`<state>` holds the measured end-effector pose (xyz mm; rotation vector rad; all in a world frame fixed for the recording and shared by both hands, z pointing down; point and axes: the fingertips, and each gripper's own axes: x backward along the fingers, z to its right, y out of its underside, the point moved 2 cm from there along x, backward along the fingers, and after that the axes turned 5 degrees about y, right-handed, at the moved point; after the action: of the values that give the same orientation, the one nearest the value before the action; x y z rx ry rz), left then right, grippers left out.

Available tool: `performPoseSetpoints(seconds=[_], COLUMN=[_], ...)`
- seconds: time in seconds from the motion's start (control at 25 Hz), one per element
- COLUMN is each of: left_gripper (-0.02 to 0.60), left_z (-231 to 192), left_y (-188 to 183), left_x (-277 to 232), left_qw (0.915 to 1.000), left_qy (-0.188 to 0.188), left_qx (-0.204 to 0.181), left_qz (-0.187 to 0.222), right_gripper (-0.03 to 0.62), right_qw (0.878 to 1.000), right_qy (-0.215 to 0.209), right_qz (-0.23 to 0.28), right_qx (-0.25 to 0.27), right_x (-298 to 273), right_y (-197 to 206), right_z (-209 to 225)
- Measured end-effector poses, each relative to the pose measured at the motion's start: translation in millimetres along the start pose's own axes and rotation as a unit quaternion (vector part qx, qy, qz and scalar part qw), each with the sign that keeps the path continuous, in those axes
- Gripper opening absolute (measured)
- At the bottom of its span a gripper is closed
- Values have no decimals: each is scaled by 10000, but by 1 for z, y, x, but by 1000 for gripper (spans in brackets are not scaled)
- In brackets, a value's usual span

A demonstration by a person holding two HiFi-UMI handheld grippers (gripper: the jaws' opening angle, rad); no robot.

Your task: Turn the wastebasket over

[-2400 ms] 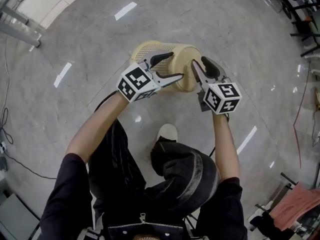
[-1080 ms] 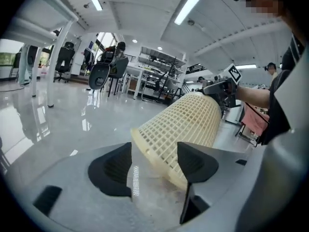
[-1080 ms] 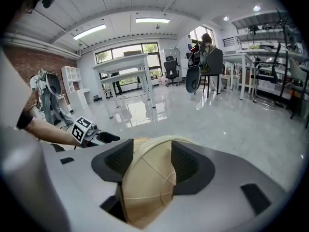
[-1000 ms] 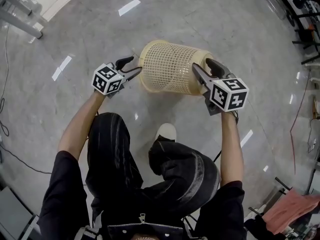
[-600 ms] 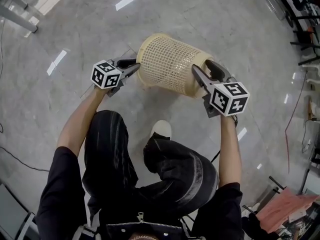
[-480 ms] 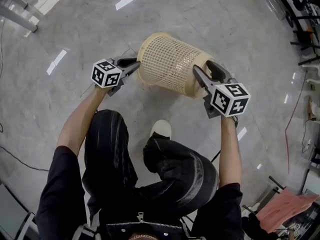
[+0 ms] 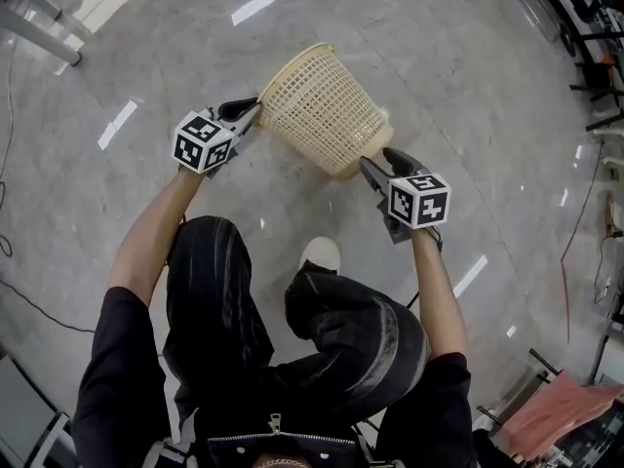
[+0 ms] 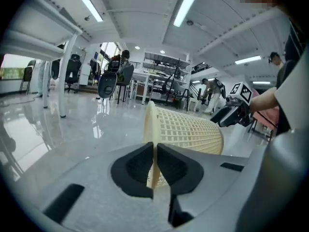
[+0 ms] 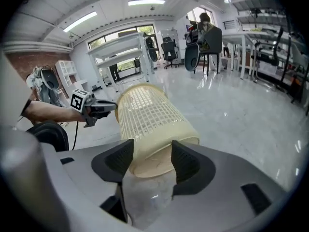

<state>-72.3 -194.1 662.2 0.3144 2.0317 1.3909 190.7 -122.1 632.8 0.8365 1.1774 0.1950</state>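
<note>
The cream lattice wastebasket (image 7: 322, 105) hangs slanted above the floor, mouth up and to the left, solid base down and to the right. My left gripper (image 7: 255, 105) is at the mouth; its jaws are closing and the thin rim (image 8: 149, 124) runs between the pads, which press on it. In the left gripper view the left gripper (image 8: 155, 151) shows only a slit, filled by that rim. My right gripper (image 7: 378, 160) holds the lower end. In the right gripper view the basket (image 9: 149, 115) points away, its base lodged between the pads of the right gripper (image 9: 152, 156).
The person's white shoe (image 7: 322, 254) and dark trouser legs are just below the basket. Table legs (image 7: 39, 37) stand at the far left, a black cable (image 7: 29, 305) lies on the floor, office chairs (image 9: 203, 40) and shelving stand farther off, and a reddish cloth (image 7: 575, 398) is at the lower right.
The basket has swung from lying level to a slant, its base dropping with the right gripper toward the person. The left gripper, earlier open beside the mouth, has closed on the rim.
</note>
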Motion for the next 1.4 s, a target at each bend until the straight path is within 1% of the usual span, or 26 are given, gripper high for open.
performPoseSetpoints(seconds=[0.16, 0.24, 0.32, 0.48, 0.6, 0.72, 0.84, 0.88, 0.96, 1.04, 1.08, 1.24, 1.36, 1.4], left_gripper=[26, 26, 25, 25, 25, 25, 25, 25, 26, 26, 29, 41, 45, 57], left_z=[3, 7, 13, 18, 22, 28, 33, 35, 41, 47, 49, 55, 54, 53], left_y=[1, 1, 0, -5, -9, -17, -28, -31, -36, -39, -40, -45, -52, -54], left_x=[8, 10, 8, 6, 5, 6, 7, 8, 8, 10, 11, 12, 15, 17], left_qw=[9968, 9934, 9910, 9890, 9886, 9872, 9839, 9827, 9813, 9812, 9824, 9900, 9918, 9919], left_qy=[-143, -180, -193, -195, -199, -213, -156, -94, 83, 258, 362, 800, 984, 1017], left_qx=[-731, -1065, -1267, -1426, -1457, -1548, -1759, -1829, -1902, -1893, -1821, -1147, -703, -548], left_qz=[-290, -375, -379, -332, -324, -311, -288, -283, -285, -268, -216, 168, 421, 525], right_gripper=[245, 245, 245, 245, 245, 245, 245, 245, 245, 244, 245, 245, 245, 244], right_qw=[9996, 9995, 9997, 9997, 9996, 9994, 9985, 9981, 9975, 9971, 9973, 9980, 9984, 9984], right_qy=[-137, -171, -133, -150, -123, -111, -258, -261, -101, 55, 76, 77, 126, 136], right_qz=[-182, -229, -192, 42, 6, -297, -468, -510, -523, -442, -410, -360, -296, -290], right_qx=[-158, -129, -57, 171, 265, 146, 138, 207, 467, 614, 609, 508, 476, 458], right_x=[-19, -23, -21, -15, -19, -27, -30, -31, -31, -31, -30, -27, -25, -25], right_y=[22, 24, 19, -8, -18, -5, 16, 23, 35, 39, 40, 46, 48, 49], right_z=[-12, -16, -17, -26, -29, -27, -31, -32, -33, -33, -33, -29, -28, -28])
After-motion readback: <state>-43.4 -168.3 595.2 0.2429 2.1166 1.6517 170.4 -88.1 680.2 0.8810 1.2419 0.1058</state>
